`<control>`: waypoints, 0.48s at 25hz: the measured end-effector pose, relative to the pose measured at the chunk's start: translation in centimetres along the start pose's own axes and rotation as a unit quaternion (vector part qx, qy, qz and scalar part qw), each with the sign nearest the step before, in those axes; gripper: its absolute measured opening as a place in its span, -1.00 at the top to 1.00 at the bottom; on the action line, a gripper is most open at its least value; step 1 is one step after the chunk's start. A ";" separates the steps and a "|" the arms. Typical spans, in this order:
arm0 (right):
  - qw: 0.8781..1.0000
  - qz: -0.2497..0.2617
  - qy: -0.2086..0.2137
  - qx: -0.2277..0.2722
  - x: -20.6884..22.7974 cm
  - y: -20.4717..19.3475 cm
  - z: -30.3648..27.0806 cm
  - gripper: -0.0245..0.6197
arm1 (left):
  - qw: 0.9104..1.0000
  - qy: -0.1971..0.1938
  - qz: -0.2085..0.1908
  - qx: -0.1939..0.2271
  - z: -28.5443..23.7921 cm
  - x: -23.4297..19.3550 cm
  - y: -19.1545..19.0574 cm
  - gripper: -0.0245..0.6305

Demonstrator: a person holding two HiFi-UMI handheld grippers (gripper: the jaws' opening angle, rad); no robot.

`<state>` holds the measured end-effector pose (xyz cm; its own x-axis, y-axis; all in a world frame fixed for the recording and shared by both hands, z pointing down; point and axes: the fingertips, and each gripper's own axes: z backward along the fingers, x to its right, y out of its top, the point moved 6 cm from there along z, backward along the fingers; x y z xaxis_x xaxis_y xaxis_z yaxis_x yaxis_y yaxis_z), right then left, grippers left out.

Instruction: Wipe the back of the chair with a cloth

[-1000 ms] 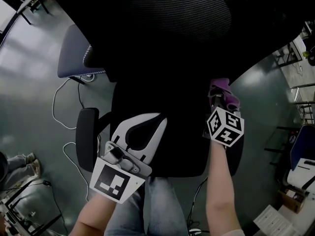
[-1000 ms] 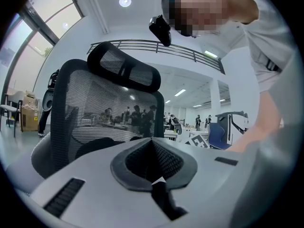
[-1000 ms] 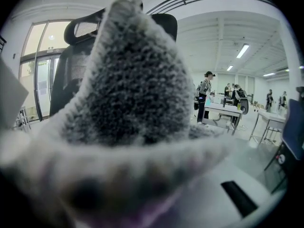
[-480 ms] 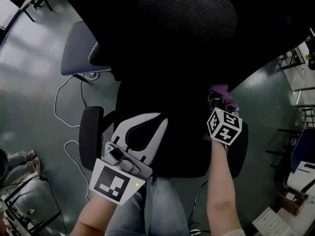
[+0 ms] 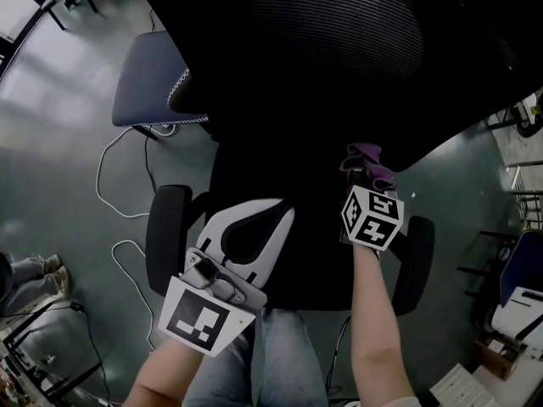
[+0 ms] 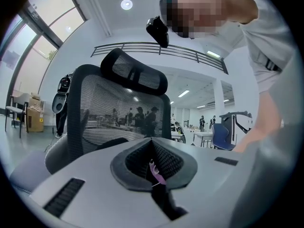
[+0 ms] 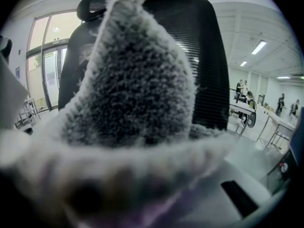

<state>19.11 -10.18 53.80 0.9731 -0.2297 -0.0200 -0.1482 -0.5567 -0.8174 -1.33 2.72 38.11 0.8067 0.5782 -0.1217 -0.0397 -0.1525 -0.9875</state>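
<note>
The black mesh chair back point(image 5: 331, 49) fills the top of the head view, and its headrest point(image 6: 135, 72) shows in the left gripper view. A purple cloth point(image 5: 366, 161) lies against the back's lower right part, with my right gripper point(image 5: 363, 178) shut on it. The same cloth point(image 7: 137, 94) blocks most of the right gripper view, with the mesh back point(image 7: 209, 61) rising behind it. My left gripper point(image 5: 284, 214) is low at the left, near the chair's lower back, with its white jaws shut. Only a purple thread point(image 6: 156, 175) sits between them.
The chair's armrests point(image 5: 165, 236) point(image 5: 417, 261) flank both grippers. A blue-grey seat of another chair point(image 5: 148, 79) stands at the upper left, with cables point(image 5: 106, 185) on the floor beside it. The holder's jeans point(image 5: 284, 354) are below. Desks and chairs point(image 7: 266, 122) stand further off.
My right gripper has carried the cloth slightly left across the chair back. The left gripper has stayed near the lower back, still shut.
</note>
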 end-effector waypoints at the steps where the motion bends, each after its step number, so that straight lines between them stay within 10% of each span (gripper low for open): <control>1: 1.000 0.004 0.009 0.000 -1.0 0.1 -0.3 0.68 | 1.000 0.002 0.000 0.000 0.2 -0.3 0.0 0.89; 12: 0.998 0.008 0.064 -0.005 -9.9 1.2 -2.0 0.68 | 0.999 0.035 0.012 0.008 3.4 -3.0 0.0 0.89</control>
<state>8.91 -10.17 54.21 0.9400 -0.3387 0.0404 -0.1670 -0.5601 -0.8114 -5.80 3.72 38.09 0.8451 0.5165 -0.1380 -0.0677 -0.1526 -0.9860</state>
